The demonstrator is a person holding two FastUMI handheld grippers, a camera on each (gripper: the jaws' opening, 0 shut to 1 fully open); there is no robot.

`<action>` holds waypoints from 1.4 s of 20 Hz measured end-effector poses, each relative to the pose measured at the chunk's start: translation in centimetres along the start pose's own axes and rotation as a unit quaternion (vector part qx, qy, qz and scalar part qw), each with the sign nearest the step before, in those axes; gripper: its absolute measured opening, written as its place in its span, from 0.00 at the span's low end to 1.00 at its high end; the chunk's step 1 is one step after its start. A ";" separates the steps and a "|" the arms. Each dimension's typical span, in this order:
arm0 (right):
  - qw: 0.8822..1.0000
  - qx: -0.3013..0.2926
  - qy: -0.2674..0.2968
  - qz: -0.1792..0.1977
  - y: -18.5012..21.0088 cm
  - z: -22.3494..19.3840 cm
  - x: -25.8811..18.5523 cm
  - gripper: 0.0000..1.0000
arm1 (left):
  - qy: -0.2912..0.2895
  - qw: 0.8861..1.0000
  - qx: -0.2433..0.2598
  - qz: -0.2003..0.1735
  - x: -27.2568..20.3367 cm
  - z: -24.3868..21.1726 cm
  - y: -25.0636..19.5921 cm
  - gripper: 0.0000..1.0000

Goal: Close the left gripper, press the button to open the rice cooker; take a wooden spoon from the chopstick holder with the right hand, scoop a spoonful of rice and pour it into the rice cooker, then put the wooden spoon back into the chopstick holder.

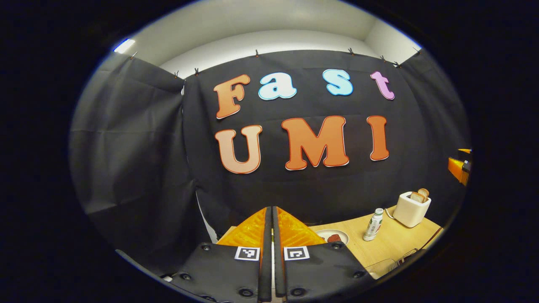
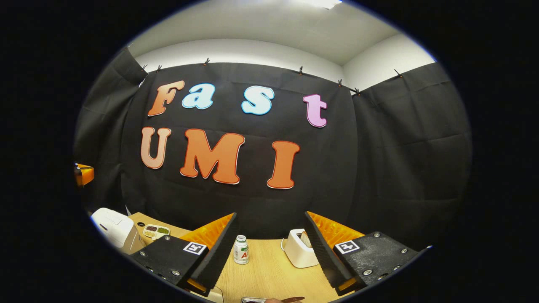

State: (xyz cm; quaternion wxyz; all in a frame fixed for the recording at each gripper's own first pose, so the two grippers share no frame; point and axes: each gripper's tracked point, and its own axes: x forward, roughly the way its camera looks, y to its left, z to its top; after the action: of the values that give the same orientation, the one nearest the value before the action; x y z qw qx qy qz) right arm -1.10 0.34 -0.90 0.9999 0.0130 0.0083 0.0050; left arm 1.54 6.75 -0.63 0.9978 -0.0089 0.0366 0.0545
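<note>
My left gripper (image 1: 271,209) is shut, its two fingers pressed flat together with nothing between them, held high and facing the booth's wall. My right gripper (image 2: 270,216) is open, its fingers wide apart and empty above the wooden table (image 2: 269,273). The white rice cooker (image 2: 113,229) stands at the table's far left in the right gripper view, with its lid down. Each gripper appears at the edge of the other's view: the right gripper (image 1: 460,166) and the left gripper (image 2: 83,174), both well above the table.
A white toaster (image 1: 412,207) (image 2: 299,249) with bread stands at the back of the table. A small bottle (image 1: 373,225) (image 2: 241,249), a white plate (image 1: 332,235) with something red, and a small compartment tray (image 2: 156,230) also rest there.
</note>
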 end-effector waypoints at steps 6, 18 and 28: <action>1.000 -0.003 0.017 -0.010 -0.9 -1.3 -0.7 0.95 | 0.141 0.989 -0.044 0.021 2.0 -5.6 3.2 0.07; 0.996 -0.025 0.079 -0.030 -2.9 -6.1 -2.9 0.95 | 0.421 0.891 -0.168 0.025 -0.1 -20.1 5.0 0.05; 0.992 -0.018 0.112 -0.047 -4.2 -8.5 -3.0 0.95 | 0.484 0.846 -0.220 0.032 -1.4 -23.9 4.9 0.06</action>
State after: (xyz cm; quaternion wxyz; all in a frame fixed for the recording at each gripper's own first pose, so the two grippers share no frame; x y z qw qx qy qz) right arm -4.24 -3.71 -9.45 0.9918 -0.0057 0.1212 -0.0404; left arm -2.16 10.95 -24.40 0.8232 -0.2520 0.5021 0.0821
